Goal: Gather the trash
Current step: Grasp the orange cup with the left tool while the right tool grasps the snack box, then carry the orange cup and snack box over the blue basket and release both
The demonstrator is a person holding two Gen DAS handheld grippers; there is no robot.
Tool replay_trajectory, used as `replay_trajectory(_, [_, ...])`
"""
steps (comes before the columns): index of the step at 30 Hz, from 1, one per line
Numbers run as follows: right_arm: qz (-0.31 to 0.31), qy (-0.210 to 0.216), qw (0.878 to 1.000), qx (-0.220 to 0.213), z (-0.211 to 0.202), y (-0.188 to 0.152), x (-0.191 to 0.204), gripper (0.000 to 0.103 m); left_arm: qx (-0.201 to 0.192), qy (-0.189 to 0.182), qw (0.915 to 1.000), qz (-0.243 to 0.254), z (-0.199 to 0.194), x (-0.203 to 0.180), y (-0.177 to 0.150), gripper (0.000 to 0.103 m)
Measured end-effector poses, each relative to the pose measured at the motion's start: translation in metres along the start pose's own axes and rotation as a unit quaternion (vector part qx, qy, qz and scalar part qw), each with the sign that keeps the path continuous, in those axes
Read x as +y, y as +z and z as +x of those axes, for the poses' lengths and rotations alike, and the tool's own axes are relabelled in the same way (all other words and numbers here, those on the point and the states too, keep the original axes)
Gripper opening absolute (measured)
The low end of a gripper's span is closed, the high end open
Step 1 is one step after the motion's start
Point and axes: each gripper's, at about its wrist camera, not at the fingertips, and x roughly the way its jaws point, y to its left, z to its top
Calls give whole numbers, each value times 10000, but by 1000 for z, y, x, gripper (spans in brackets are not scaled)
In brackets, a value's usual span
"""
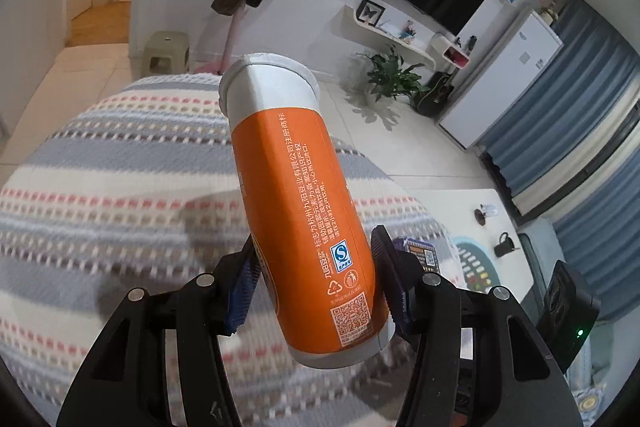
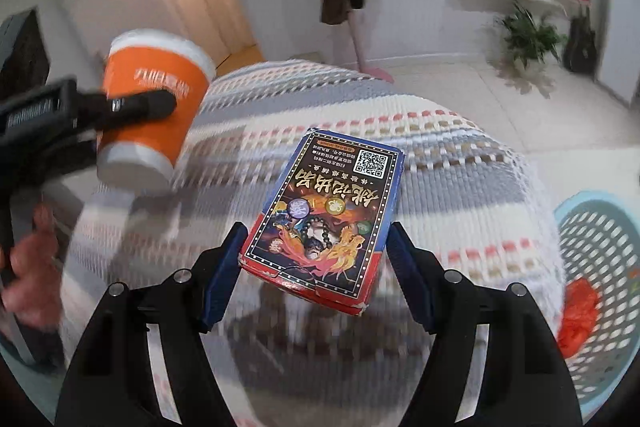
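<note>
Cup (image 1: 304, 203) sits clamped in my left hand-held gripper (image 1: 314, 277), light and crushable, so I squeeze its base gently. My right hand-held gripper (image 2: 316, 267) pinches the stiff card box (image 2: 324, 223) by its long edges; basket (image 2: 600, 267) at three o'clock.

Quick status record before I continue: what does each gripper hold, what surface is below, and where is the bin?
left gripper: shut on the orange cup, held near its base, lifted
right gripper: shut on the card box, printed face up, lifted
surface below: striped knitted cover
bin: light blue basket, at the right edge of the right wrist view
bin contents: orange-red bag
image quality: motion blur in right wrist view
</note>
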Motion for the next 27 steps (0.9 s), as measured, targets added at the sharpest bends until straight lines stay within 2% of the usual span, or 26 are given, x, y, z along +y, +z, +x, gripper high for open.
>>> replay_trajectory(4, [-399, -34, 9992, 40, -21, -27, 5, 68, -38, 13, 10000, 21, -19, 0, -27, 53])
replay_trajectory(8, [-766, -148, 9968, 174, -35, -56, 13, 68, 111, -69, 9999, -68, -24, 4, -60, 53])
replay_trajectory(12, [-887, -250, 9951, 357, -40, -75, 14, 68, 158, -38, 9998, -103, -30, 9, -81, 53])
replay_trajectory(14, [-812, -306, 9955, 387, -41, -81, 8, 69, 169, -109, 9997, -137, -32, 11, -87, 53])
replay_trajectory(17, [-416, -117, 9972, 609, -37, -80, -1, 70, 148, -110, 9998, -92, -35, 12, -92, 53])
replay_trajectory(21, [85, 13, 9973, 725, -33, -73, -5, 80, 141, -186, 9997, -97, -39, 12, -94, 54])
replay_trajectory(24, [184, -264, 9963, 796, -28, -67, 0, 80, 122, -179, 9998, -56, -44, 12, -100, 54])
replay_trajectory(26, [190, -602, 9945, 830, -23, -64, 9, 79, 97, -182, 9998, 2, -47, 9, -103, 54])
replay_trajectory(27, [156, -808, 9934, 805, -21, -63, 14, 73, 90, -186, 9998, 27, -48, 6, -103, 54])
